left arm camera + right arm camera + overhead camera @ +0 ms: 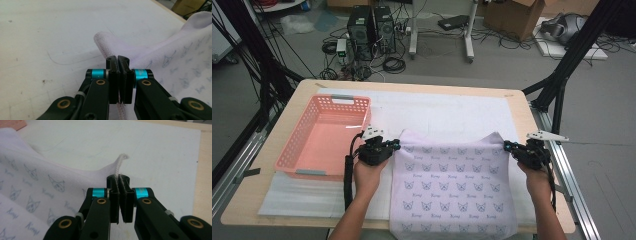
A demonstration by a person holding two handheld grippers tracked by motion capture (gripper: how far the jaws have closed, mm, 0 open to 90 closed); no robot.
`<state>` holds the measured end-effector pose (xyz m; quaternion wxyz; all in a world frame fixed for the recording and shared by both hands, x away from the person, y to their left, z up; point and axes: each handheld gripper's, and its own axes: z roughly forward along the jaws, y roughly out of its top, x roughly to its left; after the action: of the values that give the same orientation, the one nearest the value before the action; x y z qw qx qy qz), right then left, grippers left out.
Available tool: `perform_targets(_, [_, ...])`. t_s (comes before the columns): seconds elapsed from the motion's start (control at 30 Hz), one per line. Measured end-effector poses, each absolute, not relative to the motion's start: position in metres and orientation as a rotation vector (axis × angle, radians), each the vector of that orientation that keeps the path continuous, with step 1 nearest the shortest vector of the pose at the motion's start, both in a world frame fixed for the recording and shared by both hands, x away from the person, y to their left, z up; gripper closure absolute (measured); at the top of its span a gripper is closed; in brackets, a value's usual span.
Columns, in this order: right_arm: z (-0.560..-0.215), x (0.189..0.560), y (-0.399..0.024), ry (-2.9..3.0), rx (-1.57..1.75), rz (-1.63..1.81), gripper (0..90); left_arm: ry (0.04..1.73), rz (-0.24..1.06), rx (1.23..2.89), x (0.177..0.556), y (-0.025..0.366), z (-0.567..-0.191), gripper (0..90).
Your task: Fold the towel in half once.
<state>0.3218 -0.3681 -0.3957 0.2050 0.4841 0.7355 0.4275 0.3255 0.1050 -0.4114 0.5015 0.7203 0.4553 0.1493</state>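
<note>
A pale lilac cloth (452, 185) printed with small blue cat faces lies spread on the table's near half, hanging over the front edge. My left gripper (396, 145) is shut on its far left corner; the stitched hem (105, 46) runs out between the closed jaws of the left gripper (118, 58). My right gripper (507, 146) is shut on the far right corner, whose tip (122, 158) sticks up past the closed jaws of the right gripper (118, 177). Both corners are lifted a little off the white mat, and the cloth (32, 187) sags between them.
A pink plastic basket (298, 150) stands empty at the left of the table, close beside my left hand. A white mat (447, 110) covers the wooden tabletop (522, 107). Black frame struts (562, 75) rise at the right; cables and computer towers are on the floor beyond.
</note>
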Motion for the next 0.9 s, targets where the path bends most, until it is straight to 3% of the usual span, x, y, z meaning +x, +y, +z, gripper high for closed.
perform_targets(0.4, [-0.406,0.27,-0.37,2.145,1.262,1.208,87.3,1.04,0.272,1.706,0.279,0.119,-0.421,86.7])
perform_targets(0.9, [-0.419,0.218,-0.377,2.192,1.267,1.221,86.6,0.982,0.222,1.796,0.228,0.118,-0.44,86.2])
